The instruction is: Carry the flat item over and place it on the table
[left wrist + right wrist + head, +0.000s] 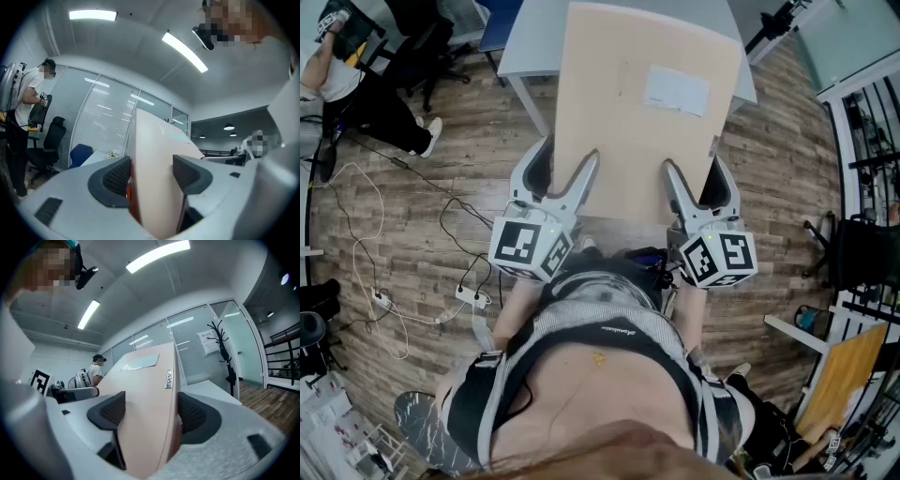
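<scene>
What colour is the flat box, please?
The flat box is pale beige; head view shows it best.

The flat box (637,141) is a wide, thin slab of pale beige card, clean and uncreased. A white label (677,91) sits on its upper face towards the far right corner, and a small sticker (713,147) marks its right edge. It lies nearly level with its broad face up. Its near edge is clamped on the left by the left gripper (569,161) and on the right by the right gripper (694,169), one jaw over the top face and one beneath. Its far half hangs over the pale grey desk (525,47); whether it touches the desk cannot be told
</scene>
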A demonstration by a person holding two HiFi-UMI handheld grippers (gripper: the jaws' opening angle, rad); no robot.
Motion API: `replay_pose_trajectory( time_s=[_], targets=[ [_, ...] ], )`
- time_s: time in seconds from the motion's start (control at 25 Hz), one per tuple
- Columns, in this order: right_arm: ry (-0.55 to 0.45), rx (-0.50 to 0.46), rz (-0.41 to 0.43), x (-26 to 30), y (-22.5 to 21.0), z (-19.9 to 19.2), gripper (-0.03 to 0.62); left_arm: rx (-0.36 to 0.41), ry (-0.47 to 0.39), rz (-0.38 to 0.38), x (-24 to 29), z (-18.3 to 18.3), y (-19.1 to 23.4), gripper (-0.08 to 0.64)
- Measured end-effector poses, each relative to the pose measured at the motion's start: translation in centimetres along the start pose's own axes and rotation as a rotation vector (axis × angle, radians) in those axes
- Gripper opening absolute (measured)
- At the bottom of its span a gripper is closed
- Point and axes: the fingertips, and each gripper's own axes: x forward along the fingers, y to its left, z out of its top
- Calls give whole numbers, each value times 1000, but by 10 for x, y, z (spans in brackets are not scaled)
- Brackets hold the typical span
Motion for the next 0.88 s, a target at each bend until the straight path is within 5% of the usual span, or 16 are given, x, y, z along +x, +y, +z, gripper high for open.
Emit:
replay_pose_trajectory(
  time_s=[0.88],
  targets=[
    [8,6,-18,-1,3,-3,357,-16,17,-11,-1,-4,3,281]
  ],
)
